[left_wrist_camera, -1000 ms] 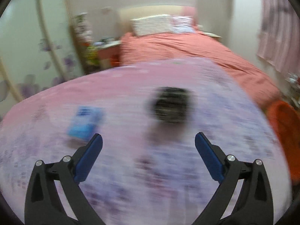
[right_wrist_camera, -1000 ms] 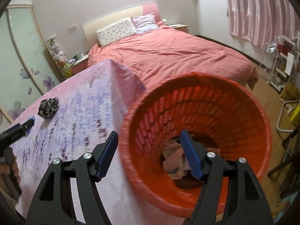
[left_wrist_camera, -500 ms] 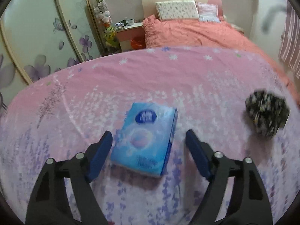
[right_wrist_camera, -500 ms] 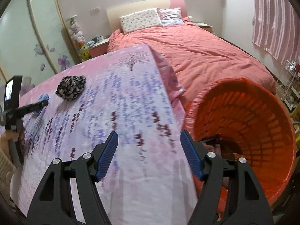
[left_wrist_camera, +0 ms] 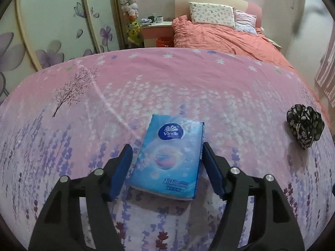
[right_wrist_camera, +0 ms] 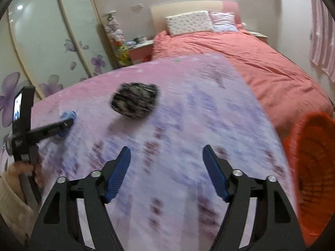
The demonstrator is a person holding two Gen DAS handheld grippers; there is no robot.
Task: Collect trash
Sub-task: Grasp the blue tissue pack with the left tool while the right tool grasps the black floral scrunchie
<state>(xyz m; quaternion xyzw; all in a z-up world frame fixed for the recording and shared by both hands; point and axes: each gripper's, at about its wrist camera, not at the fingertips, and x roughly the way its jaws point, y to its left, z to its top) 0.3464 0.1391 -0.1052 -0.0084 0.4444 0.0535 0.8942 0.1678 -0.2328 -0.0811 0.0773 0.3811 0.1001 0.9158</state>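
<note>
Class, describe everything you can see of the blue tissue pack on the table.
The tissue pack is a soft, glossy blue plastic packet with a round dark-blue Vinda logo and a pink swirl. It looks full and unopened, lying flat on the flowered tablecloth. The open left gripper straddles it, its right finger close against the pack's edge.

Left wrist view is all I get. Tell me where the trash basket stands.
Observer: The orange basket stands off the table's right edge, beside the red bed.
Operator: Report the right gripper.
Observer: The right gripper is open and empty, above the tablecloth, pointing toward the black patterned bundle.
Operator: Say how my left gripper looks from there.
Observer: The left gripper shows at the far left of the right wrist view, its tip at the blue tissue pack; that view is too blurred to show contact.
</note>
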